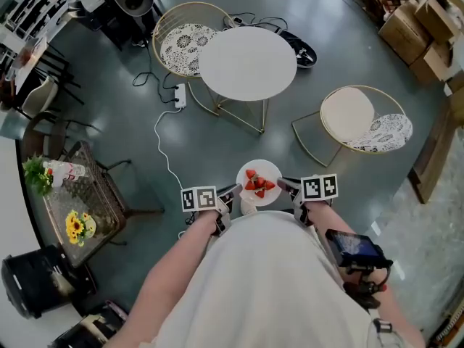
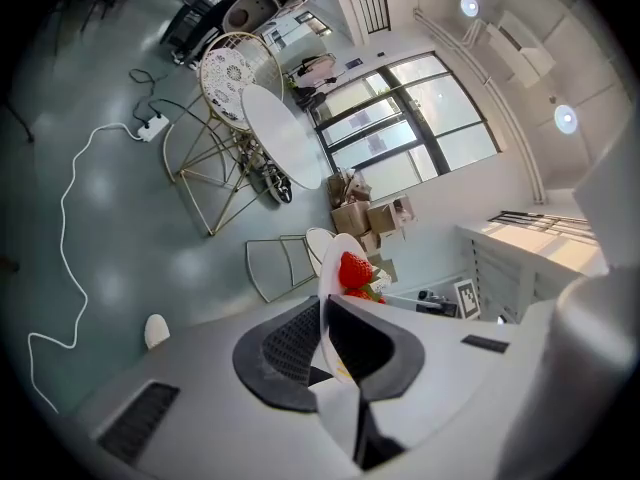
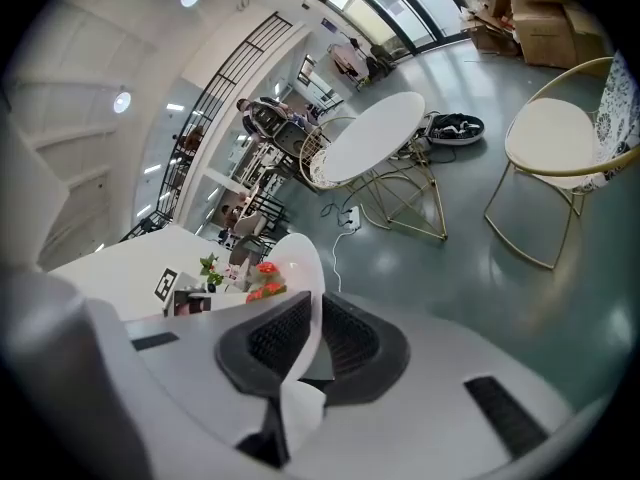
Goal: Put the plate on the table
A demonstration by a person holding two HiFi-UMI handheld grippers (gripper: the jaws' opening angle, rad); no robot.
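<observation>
A white plate (image 1: 261, 172) with red strawberries (image 1: 259, 184) on it hangs over the floor in front of the person, held level from both sides. My left gripper (image 1: 233, 191) is shut on the plate's left rim (image 2: 331, 258), which runs edge-on between the jaws. My right gripper (image 1: 283, 185) is shut on the right rim (image 3: 306, 268). The strawberries (image 2: 356, 269) show past the rim in both gripper views. The round white table (image 1: 247, 62) stands further ahead, its top bare.
A gold wire chair with a patterned cushion (image 1: 182, 43) stands left of the table, another gold chair (image 1: 357, 118) to the right. A white cable and power strip (image 1: 179, 96) lie on the floor. A side table with flowers (image 1: 75, 201) is at left, cardboard boxes (image 1: 418, 27) at back right.
</observation>
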